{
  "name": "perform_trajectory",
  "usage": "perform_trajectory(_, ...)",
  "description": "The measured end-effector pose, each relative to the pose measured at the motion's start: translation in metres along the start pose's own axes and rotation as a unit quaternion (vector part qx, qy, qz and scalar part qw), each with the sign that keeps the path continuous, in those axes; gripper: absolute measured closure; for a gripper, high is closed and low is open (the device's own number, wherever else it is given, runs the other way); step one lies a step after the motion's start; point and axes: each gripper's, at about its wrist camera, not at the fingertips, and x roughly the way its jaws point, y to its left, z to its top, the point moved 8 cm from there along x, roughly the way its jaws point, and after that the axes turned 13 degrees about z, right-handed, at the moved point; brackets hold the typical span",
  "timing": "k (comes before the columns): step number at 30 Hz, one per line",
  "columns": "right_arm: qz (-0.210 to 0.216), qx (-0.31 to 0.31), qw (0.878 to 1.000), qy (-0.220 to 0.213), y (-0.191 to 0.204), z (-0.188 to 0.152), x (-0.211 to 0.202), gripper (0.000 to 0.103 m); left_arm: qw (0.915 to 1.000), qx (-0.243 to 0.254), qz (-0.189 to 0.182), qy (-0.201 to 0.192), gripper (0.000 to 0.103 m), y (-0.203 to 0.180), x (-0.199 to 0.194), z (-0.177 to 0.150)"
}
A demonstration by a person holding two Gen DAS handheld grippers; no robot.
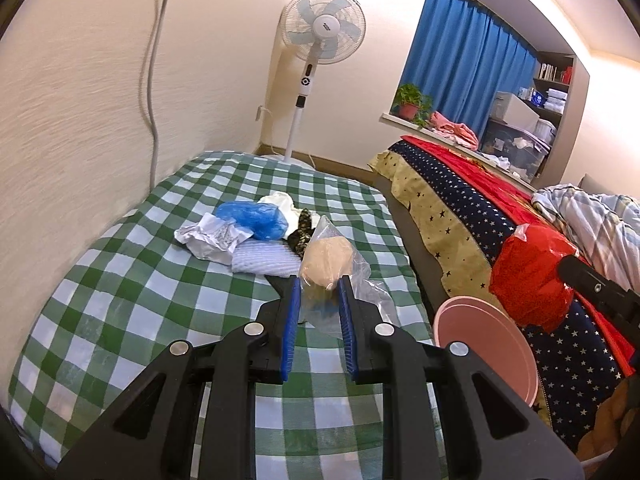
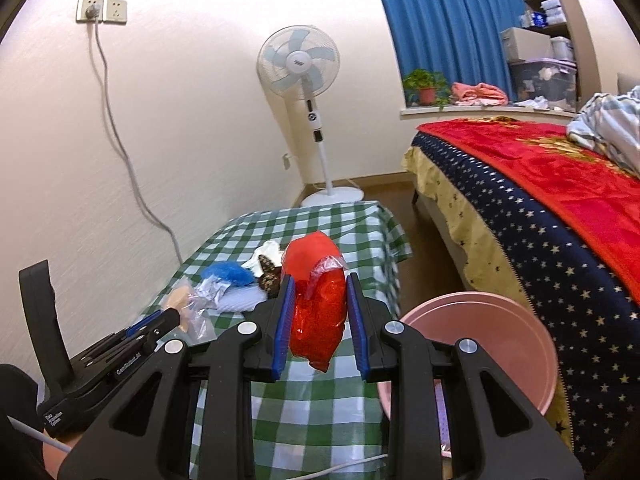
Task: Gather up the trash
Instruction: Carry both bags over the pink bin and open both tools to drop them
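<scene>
We see the left gripper (image 1: 319, 280) angled down at frame centre, its blue pads clamped on a clear bag with a beige lump (image 1: 326, 262) lifted above the checked tablecloth (image 1: 120, 300). The right gripper (image 2: 320, 280) tilts likewise, pinching a red plastic bag (image 2: 320, 304). Only the right view shows the wall socket (image 2: 102, 10) upper left. The pink bin (image 2: 500, 320) sits lower right; its contents seem hidden.

Both hand-held grippers (image 1: 319, 284) (image 2: 320, 280) clamped
</scene>
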Motion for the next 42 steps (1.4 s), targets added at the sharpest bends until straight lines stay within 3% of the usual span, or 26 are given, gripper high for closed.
perform_trajectory(15, -0.067, 0.021, 0.997, -0.023, -0.039, 0.004, -0.02, 0.077, 0.9994, 0.014, -0.03, 0.002, 0.084, -0.04, 0.007, -0.005)
perform_trajectory(32, -0.158, 0.047, 0.986, -0.039, -0.095, 0.003, -0.042, 0.078, 0.9956, 0.058, -0.072, 0.01, 0.084, -0.098, 0.022, -0.022)
perform_trajectory(33, -0.161, 0.048, 0.985, -0.038, -0.098, 0.002, -0.042, 0.088, 0.995, 0.061, -0.078, 0.011, 0.084, -0.103, 0.023, -0.023)
perform_trajectory(35, -0.169, 0.047, 0.984, -0.035, -0.102, 0.001, -0.043, 0.095, 0.9943, 0.066, -0.083, 0.013, 0.084, -0.109, 0.024, -0.025)
perform_trajectory(42, -0.198, 0.049, 0.978, -0.032, -0.119, -0.005, -0.044, 0.103, 0.992, 0.081, -0.095, 0.019, 0.084, -0.127, 0.031, -0.035)
